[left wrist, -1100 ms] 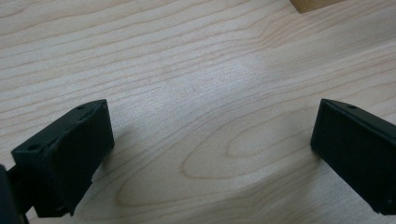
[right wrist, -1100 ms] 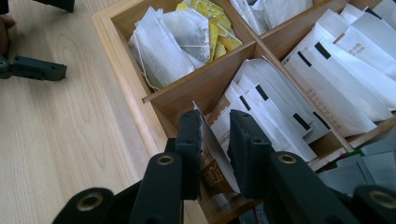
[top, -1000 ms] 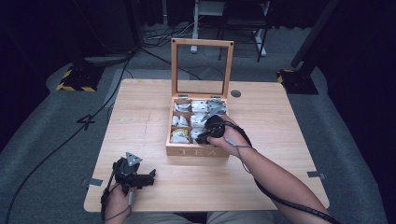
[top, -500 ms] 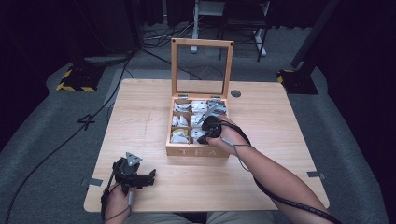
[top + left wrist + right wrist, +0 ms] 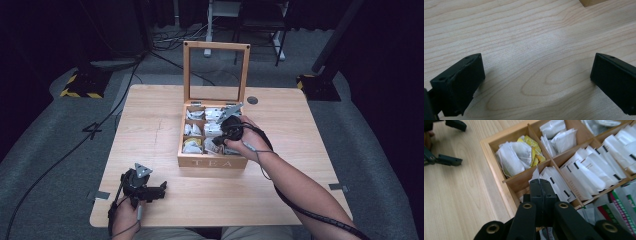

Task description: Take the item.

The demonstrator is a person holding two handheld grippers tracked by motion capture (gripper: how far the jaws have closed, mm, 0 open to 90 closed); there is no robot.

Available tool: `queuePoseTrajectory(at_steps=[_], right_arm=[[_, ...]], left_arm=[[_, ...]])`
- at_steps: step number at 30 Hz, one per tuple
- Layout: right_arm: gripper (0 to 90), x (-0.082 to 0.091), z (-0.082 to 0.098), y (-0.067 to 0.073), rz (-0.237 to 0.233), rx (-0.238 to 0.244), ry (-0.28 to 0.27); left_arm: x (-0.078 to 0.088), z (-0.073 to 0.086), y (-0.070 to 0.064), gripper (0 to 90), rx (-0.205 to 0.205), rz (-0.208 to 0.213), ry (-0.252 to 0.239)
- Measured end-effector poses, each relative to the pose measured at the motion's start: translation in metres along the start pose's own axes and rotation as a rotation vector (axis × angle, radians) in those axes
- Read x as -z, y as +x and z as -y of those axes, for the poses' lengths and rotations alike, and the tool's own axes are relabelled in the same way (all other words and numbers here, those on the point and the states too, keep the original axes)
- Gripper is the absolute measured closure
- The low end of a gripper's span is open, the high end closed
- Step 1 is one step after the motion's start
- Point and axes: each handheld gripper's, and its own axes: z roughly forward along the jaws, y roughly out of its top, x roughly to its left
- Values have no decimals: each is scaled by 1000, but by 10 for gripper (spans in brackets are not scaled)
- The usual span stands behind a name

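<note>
On the desk (image 5: 165, 120) stood an open wooden tea box (image 5: 212, 161), its compartments packed with tea bags. The right gripper (image 5: 218, 141) hung over the box's front right compartment, jaws having just closed, pinched tight on a white sachet (image 5: 535, 175). The left gripper (image 5: 159, 191) rested near the desk's front left edge, well apart from the box, jaws wide open and holding nothing.
</note>
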Motion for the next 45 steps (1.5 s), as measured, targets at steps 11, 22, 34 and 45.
queuePoseTrajectory(at_steps=[11, 22, 34, 45], right_arm=[[900, 31, -4, -5, 9, -17, -86], [900, 62, -1, -10, 34, -38, -156], [900, 107, 20, -25, 94, -84, -214], [900, 139, 47, -48, 169, -143, -229]], left_arm=[[0, 0, 0, 0, -7, 1, -1], [-2, -3, 1, 0, -13, 7, -1], [-4, -5, 1, 0, -14, 16, -1], [-4, -5, 1, 0, -14, 16, -1]])
